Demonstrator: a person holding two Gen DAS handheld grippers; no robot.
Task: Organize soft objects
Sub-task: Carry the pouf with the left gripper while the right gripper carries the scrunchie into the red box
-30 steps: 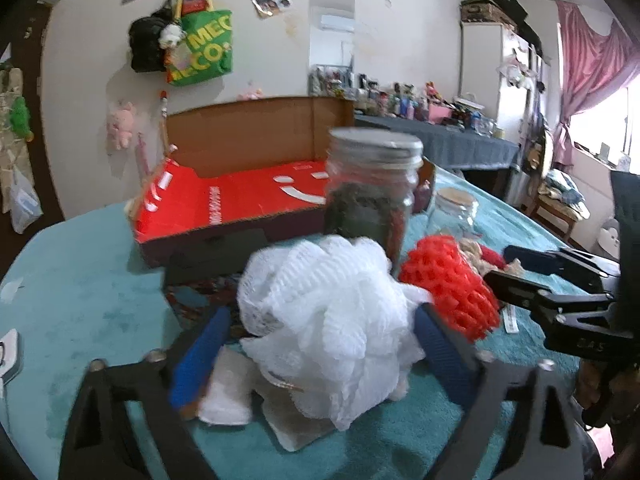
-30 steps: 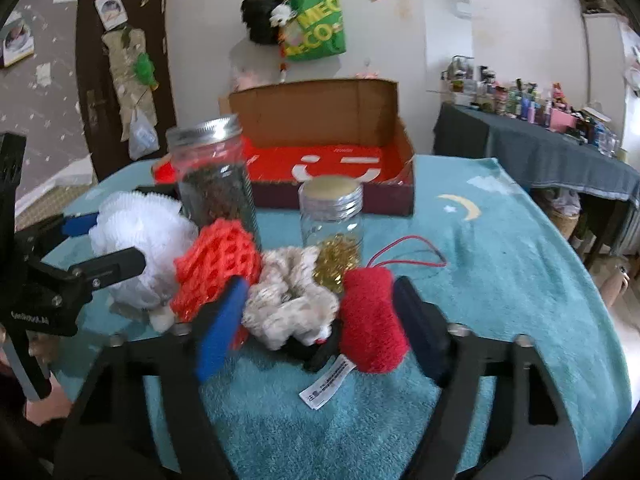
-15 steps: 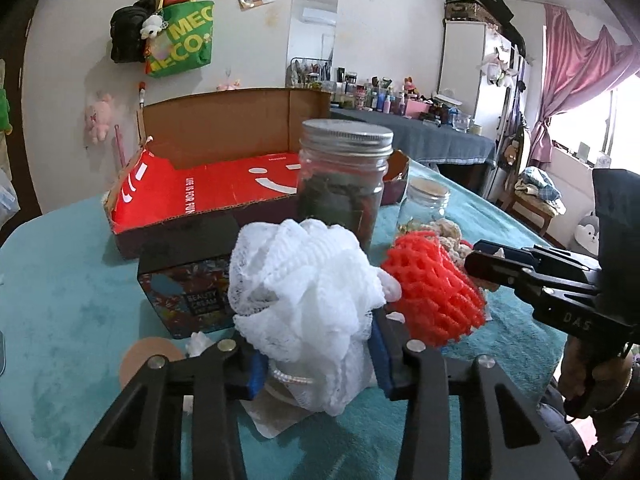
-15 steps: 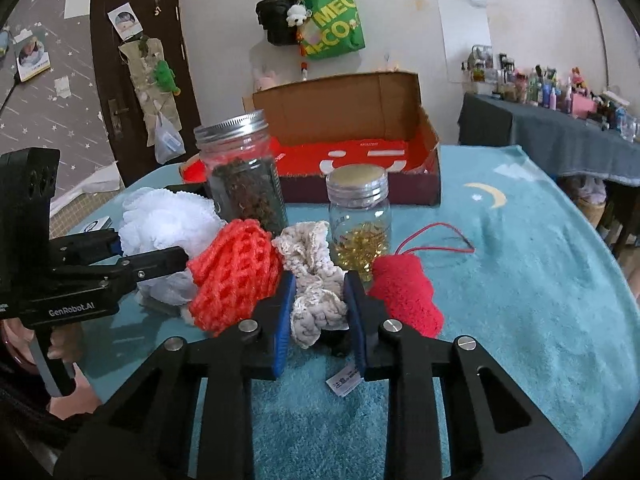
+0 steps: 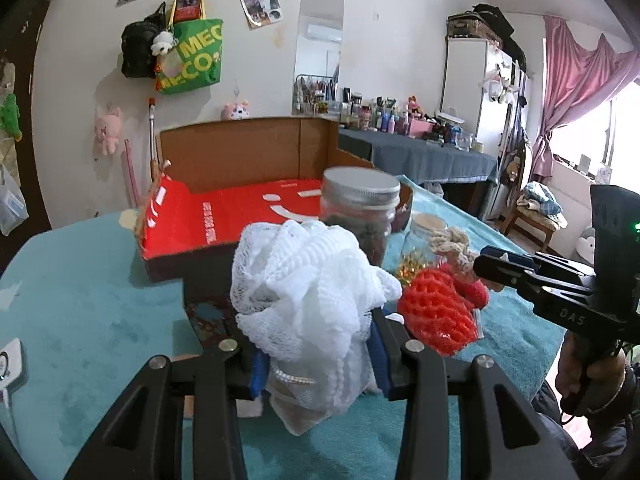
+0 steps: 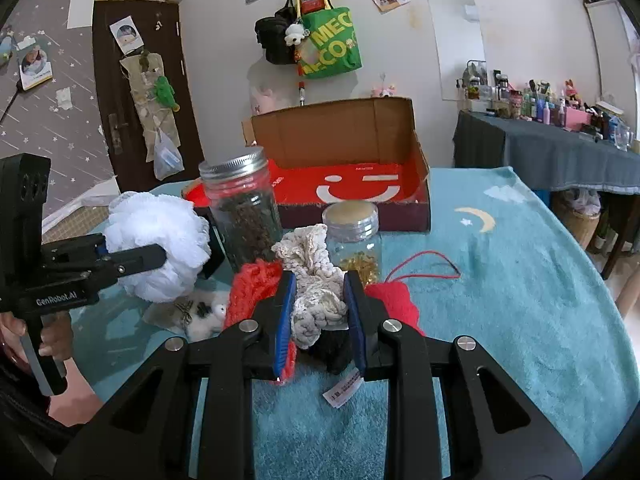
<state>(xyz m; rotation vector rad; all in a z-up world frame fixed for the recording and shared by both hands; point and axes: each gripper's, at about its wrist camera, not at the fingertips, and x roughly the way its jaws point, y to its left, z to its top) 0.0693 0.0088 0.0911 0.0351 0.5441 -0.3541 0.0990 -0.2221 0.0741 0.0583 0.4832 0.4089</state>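
Observation:
My left gripper [image 5: 318, 356] is shut on a white mesh bath pouf [image 5: 308, 280], which bulges above the blue pads, clear of the teal cloth. From the right wrist view the same pouf [image 6: 160, 232] sits in the left gripper [image 6: 132, 254] at the left. The right gripper [image 6: 319, 292] is shut on a cream crocheted scrunchie [image 6: 312, 264]. Beside it lie a red mesh piece [image 6: 252, 284], a red fuzzy piece [image 6: 394, 300] and a black soft item [image 6: 336, 348] underneath. An open box [image 6: 340, 132] with a red floor stands behind.
A tall jar of dark contents [image 6: 244, 216] and a small jar of gold bits [image 6: 354, 240] stand between the soft things and the box. A dark printed carton [image 5: 204, 292] sits left of the pouf. A red wire [image 6: 424, 264] lies to the right on the teal cloth [image 6: 520, 300].
Both grippers went from open around their items to shut on them. The pouf and the scrunchie have since risen a little off the cloth.

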